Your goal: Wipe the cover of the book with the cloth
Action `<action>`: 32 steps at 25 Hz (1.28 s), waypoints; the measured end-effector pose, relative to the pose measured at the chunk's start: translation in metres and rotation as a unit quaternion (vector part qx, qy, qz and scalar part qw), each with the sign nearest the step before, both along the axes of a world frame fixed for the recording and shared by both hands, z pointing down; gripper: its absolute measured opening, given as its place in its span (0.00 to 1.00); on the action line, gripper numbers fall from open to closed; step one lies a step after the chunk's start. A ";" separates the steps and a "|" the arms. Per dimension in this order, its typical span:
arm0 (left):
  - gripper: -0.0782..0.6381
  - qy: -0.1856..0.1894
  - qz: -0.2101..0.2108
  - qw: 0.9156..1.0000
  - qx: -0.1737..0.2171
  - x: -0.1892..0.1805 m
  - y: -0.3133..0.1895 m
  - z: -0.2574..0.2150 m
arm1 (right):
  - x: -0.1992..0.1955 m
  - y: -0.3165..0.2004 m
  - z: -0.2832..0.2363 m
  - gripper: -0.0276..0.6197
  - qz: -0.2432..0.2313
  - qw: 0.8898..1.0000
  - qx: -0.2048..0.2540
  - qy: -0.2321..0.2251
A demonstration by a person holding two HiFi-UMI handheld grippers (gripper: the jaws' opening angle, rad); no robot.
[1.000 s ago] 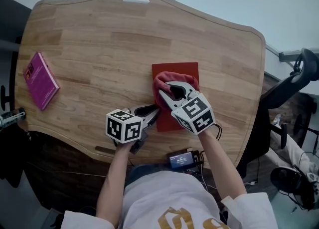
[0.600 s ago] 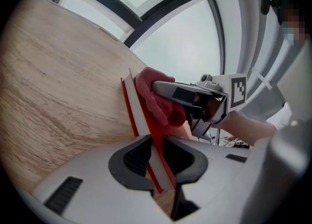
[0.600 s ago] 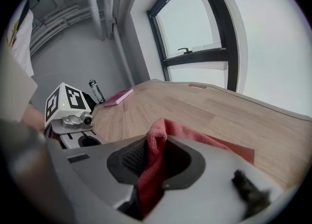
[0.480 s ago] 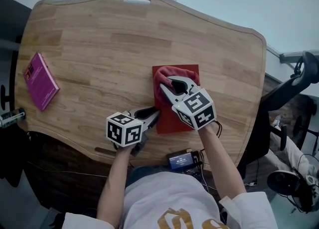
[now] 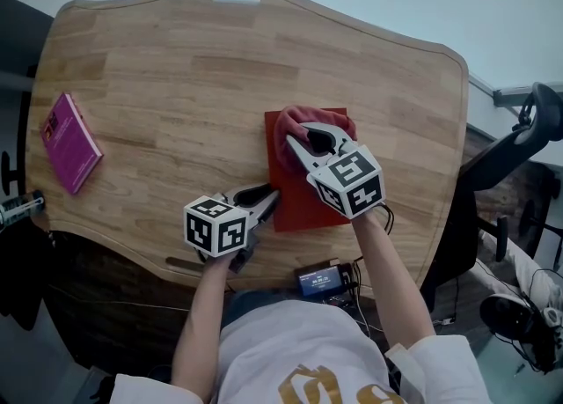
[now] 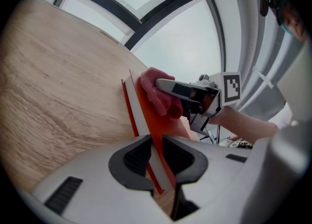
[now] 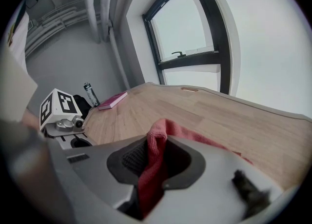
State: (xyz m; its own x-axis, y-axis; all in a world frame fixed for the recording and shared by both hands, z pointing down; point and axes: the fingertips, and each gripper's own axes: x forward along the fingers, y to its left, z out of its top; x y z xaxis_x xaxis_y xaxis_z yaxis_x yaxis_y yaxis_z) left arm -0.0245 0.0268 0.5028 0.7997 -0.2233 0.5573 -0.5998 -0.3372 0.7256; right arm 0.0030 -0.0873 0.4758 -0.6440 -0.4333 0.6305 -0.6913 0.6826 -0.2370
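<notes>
Pale wooden surface [image 5: 176, 85], rounded at the corners, with a slot cut near the far edge. Near its front middle, a red book [image 5: 303, 204] lying flat. Left tool [image 5: 266, 195] clamped on the book's near left edge, cover and page block pinched in its jaws. Right tool [image 5: 310, 136] clenched on a bunched pink-red cloth [image 5: 284, 132], set on the far end of the cover. Well apart, at the left rim, a magenta book [image 5: 70, 143]. Beyond the surface: tall dark-framed window [image 7: 195, 37], grey wall [image 7: 73, 62], black office chair [image 5: 523, 143] at the right.
</notes>
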 end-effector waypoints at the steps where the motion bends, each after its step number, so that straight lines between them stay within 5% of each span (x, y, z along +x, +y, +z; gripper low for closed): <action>1: 0.22 -0.001 0.000 1.000 0.002 0.000 0.000 0.000 | 0.002 0.000 0.000 0.17 0.003 1.000 0.001 0.000; 17: 0.22 -0.005 -0.009 1.000 0.006 0.000 0.000 -0.001 | 0.029 0.014 -0.002 0.17 0.041 0.999 -0.003 -0.008; 32: 0.22 -0.007 -0.012 1.000 0.001 0.000 0.001 0.000 | 0.024 0.056 -0.001 0.17 0.025 1.000 -0.010 -0.008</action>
